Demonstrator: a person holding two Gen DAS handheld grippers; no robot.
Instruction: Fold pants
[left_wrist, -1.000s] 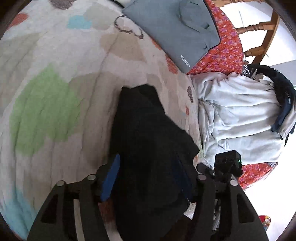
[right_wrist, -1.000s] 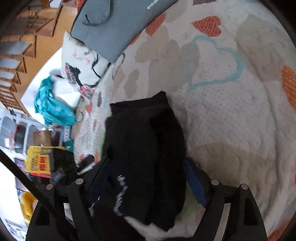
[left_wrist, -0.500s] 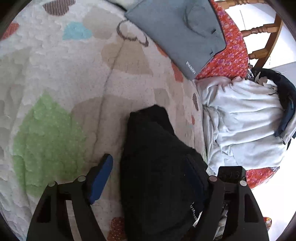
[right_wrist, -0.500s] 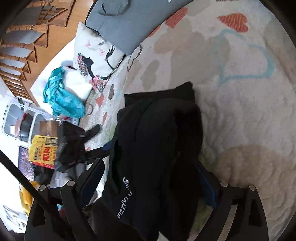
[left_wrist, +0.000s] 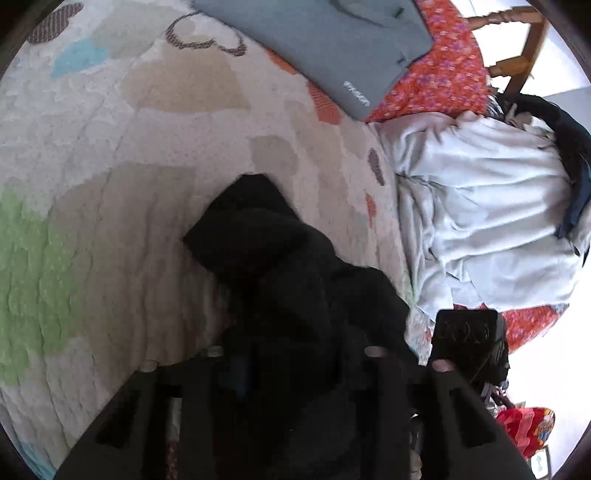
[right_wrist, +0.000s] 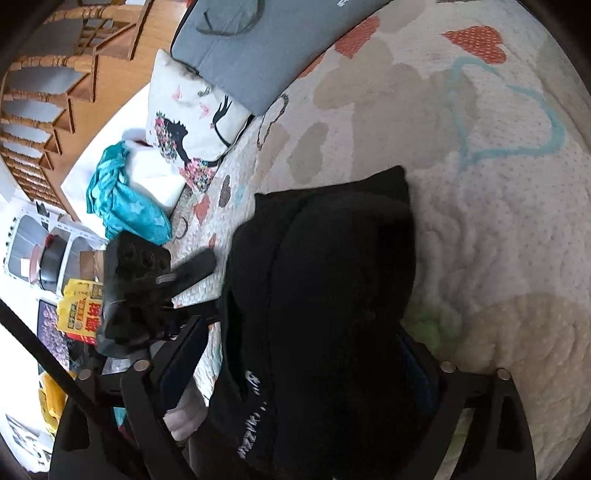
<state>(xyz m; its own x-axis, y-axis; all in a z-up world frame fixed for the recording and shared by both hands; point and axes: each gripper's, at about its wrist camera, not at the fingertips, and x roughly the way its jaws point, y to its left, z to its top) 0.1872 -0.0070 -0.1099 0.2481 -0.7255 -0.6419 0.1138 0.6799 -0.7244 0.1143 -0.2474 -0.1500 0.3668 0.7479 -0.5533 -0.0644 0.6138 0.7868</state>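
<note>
Item: black pants, bunched on the quilted bed; left gripper fingers just closed, clamped on fabric; right gripper fingers kept apart astride it, presumably for lifting

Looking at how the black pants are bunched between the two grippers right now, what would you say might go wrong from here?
1. The left gripper, whose jaws have just been closing, sits buried in bunched black pants, so it may pinch several layers and spoil the fold.
2. The right gripper straddles the pants with its left pad clear of the cloth; closing there might catch only a loose fold.
</note>
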